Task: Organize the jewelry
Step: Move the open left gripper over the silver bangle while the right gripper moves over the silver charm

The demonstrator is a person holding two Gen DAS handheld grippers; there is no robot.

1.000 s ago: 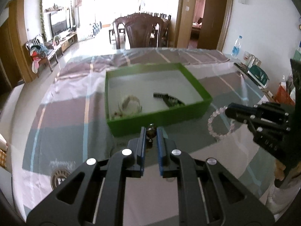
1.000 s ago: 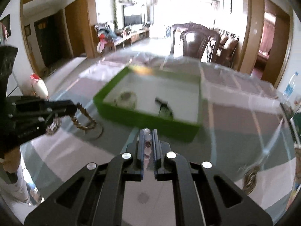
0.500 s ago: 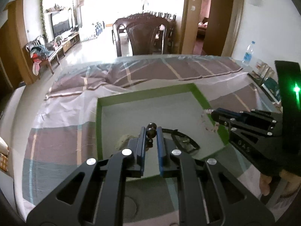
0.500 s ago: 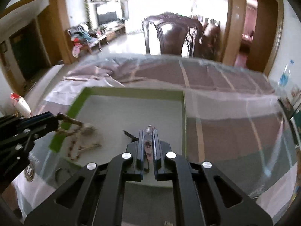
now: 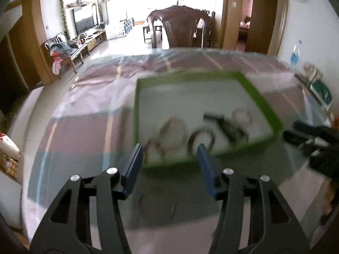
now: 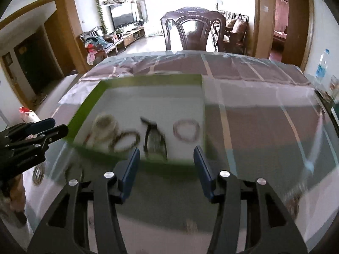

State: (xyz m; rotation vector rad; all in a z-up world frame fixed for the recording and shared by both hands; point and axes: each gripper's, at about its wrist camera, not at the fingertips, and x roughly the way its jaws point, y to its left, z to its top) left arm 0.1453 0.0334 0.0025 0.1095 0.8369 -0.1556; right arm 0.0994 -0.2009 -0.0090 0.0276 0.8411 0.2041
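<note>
A green tray with a white floor sits on the striped tablecloth. Inside lie a pale bracelet, a brown beaded bracelet, a black piece and a pink beaded bracelet. My left gripper is open and empty just before the tray's near wall. My right gripper is open and empty at the near wall too. Each gripper shows in the other view, the right one and the left one. Both views are motion-blurred.
A dark wooden chair stands beyond the far table edge. A water bottle and boxes sit at the right edge. A round printed mark shows on the cloth at left.
Both grippers have opened and let go of their bracelets, which now lie in the tray. Both grippers have pulled back toward the near side of the tray.
</note>
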